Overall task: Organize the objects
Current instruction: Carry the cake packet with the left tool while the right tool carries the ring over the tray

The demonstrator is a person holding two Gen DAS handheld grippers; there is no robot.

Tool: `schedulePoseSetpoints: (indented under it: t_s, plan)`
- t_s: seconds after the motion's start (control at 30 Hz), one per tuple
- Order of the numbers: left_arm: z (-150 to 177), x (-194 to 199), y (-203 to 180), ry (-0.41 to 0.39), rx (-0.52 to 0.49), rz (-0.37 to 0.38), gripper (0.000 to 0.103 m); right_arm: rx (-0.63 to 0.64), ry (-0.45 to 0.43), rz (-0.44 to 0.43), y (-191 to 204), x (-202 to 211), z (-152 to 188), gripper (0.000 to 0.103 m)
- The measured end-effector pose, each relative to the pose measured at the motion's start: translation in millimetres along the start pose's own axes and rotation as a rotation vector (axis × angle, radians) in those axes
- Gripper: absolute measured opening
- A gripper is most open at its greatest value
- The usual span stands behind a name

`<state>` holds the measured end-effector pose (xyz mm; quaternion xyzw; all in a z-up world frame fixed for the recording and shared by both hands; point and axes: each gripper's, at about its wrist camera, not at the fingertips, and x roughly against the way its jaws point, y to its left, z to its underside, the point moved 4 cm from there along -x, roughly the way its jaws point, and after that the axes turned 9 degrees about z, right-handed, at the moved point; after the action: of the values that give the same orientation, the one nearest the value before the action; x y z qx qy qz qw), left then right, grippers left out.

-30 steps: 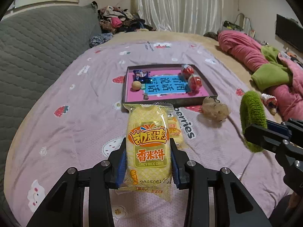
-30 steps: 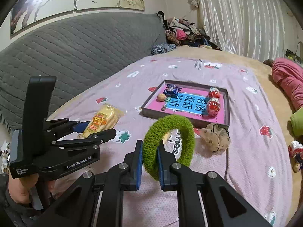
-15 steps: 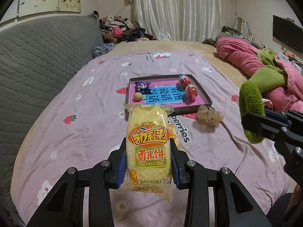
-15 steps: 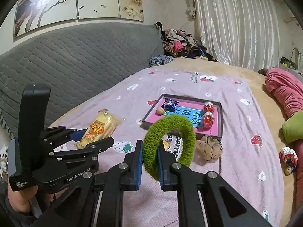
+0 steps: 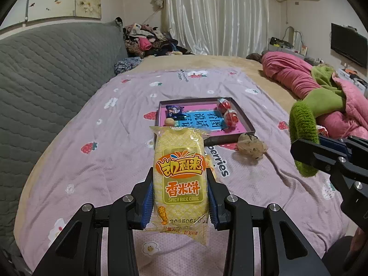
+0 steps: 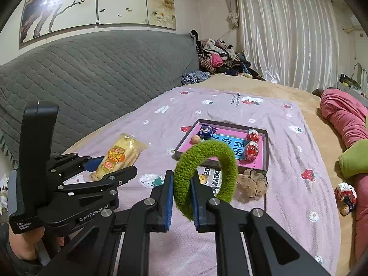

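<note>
My left gripper (image 5: 180,197) is shut on a yellow spicy rice cake packet (image 5: 180,174) and holds it upright, well above the bed; the packet also shows in the right wrist view (image 6: 118,156). My right gripper (image 6: 181,195) is shut on a fuzzy green ring (image 6: 204,174), also seen at the right of the left wrist view (image 5: 301,133). Ahead on the pink strawberry bedspread lies a shallow dark tray (image 5: 243,119) (image 6: 265,161) with a pink and blue card, a blue candy wrapper (image 5: 173,110), a small round nut (image 5: 169,121) and two red capsules (image 5: 227,112).
A beige scrunchie (image 5: 251,148) (image 6: 251,182) lies just before the tray's near right corner. A second yellow snack (image 5: 210,161) lies on the bedspread behind the held packet. A grey quilted headboard (image 5: 46,73) is left; pink and green bedding (image 5: 322,87) is right; clothes pile at the back.
Both grippers have risen and drawn back from the tray, which looks smaller and farther. Both grips hold unchanged.
</note>
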<state>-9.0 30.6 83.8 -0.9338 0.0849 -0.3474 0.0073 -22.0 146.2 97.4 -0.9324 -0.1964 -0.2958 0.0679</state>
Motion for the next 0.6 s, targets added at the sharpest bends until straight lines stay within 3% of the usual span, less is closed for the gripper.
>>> schedulePoseSetpoints:
  t_s: [0.6]
  plan:
    - [-5.1, 7.4, -6.0, -0.016, 0.002, 0.005, 0.040, -0.020, 0.002, 0.030, -8.6, 3.8, -1.6, 0.014]
